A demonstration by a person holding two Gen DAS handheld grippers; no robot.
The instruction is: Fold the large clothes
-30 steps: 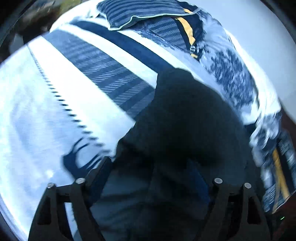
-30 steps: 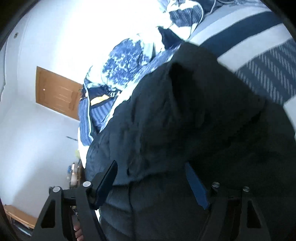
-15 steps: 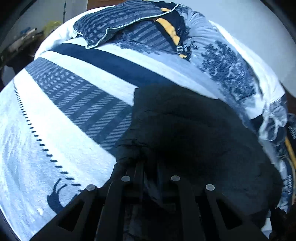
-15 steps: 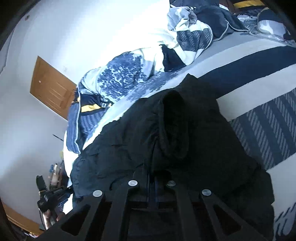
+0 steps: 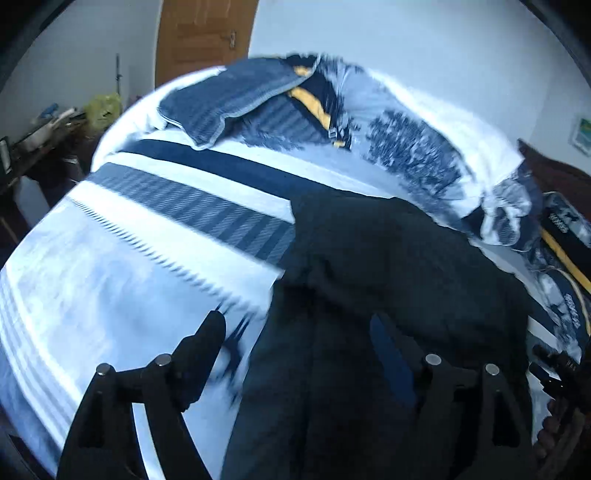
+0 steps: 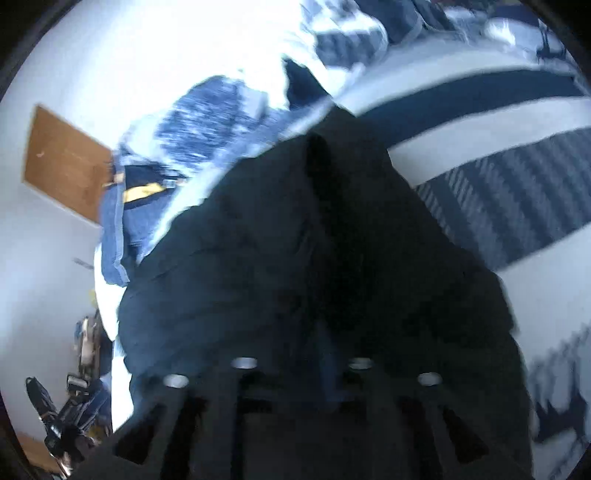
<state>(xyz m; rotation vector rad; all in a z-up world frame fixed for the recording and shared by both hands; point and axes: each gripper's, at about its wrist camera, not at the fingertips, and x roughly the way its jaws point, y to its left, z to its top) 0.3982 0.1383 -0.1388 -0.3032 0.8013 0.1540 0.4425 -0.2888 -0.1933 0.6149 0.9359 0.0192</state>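
A large black jacket (image 5: 388, 258) lies crumpled on a bed with a blue and white striped cover (image 5: 147, 229). My left gripper (image 5: 295, 332) is open and empty, its fingers spread over the jacket's near left edge. In the right wrist view the same jacket (image 6: 295, 240) fills the middle. My right gripper (image 6: 301, 354) is shut on a raised fold of the jacket, and the cloth runs up in a dark ridge from the fingers.
A bunched blue and white duvet (image 5: 424, 155) and a striped pillow (image 5: 229, 99) lie at the far side of the bed. A wooden door (image 5: 203, 33) and a cluttered side table (image 5: 40, 129) stand beyond. My other gripper shows at the right edge (image 5: 561, 369).
My left gripper was shut on the jacket half a second ago and has opened and let it go. The right gripper stays shut on the jacket and has shifted, blurring the view.
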